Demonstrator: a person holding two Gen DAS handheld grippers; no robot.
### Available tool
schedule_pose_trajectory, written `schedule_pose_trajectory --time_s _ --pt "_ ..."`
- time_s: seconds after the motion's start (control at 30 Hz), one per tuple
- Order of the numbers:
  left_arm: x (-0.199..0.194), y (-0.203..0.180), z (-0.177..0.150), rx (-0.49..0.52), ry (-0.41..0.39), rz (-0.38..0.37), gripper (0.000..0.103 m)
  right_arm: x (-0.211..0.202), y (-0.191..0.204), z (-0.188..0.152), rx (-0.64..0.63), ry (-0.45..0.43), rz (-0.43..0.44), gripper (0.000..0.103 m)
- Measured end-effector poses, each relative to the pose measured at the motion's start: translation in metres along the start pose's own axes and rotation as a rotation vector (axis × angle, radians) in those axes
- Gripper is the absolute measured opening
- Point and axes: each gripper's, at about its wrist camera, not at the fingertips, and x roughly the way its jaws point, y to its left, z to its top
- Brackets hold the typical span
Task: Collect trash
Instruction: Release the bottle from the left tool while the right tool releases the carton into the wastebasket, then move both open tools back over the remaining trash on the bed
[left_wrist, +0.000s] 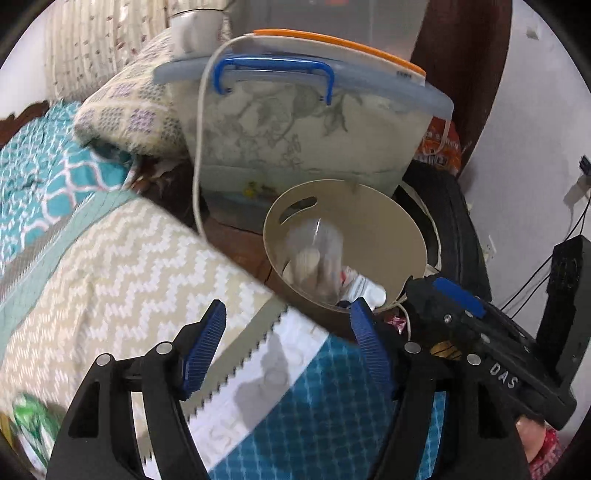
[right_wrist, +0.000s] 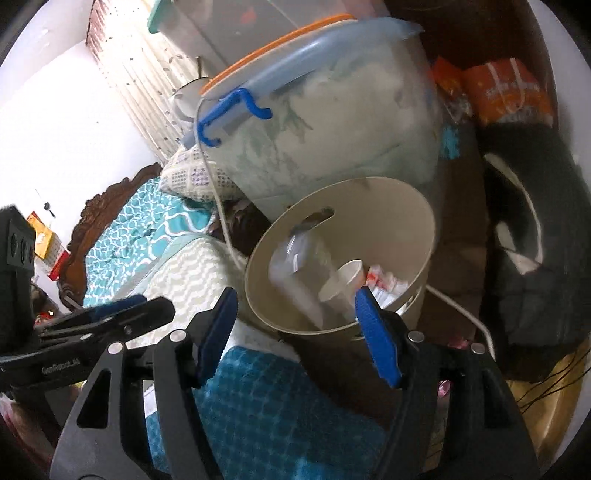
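Observation:
A beige round trash bin stands on the floor beside the bed; it also shows in the right wrist view. Inside it lie a clear plastic bottle, a white paper cup and a crumpled red-and-white wrapper; the bottle and wrapper also show in the left wrist view. My left gripper is open and empty above the bed edge, just short of the bin. My right gripper is open and empty over the bin's near rim. The right gripper's body shows at right in the left view.
A clear storage box with blue handle stands behind the bin. A white cord hangs beside it. Quilts and a pillow cover the bed at left. A black bag and an orange packet lie to the right. A green wrapper lies on the bed.

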Motion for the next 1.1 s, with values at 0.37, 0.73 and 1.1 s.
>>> schedule_pose_trajectory --time_s 0.37,0.73,1.1 --pt "-0.078 0.054 -0.118 -0.14 -0.039 0.063 0.065 -0.006 0.066 -0.052 -0.093 0.089 0.111 0.063" --pt "-0.171 0.137 -0.252 -0.409 -0.07 0.158 0.056 0.022 0.196 -0.136 -0.369 0.363 0.35 0.04" --pt "-0.214 0.185 -0.308 -0.605 -0.138 0.129 0.049 0.054 0.282 -0.194 -0.439 0.602 0.502 0.04"
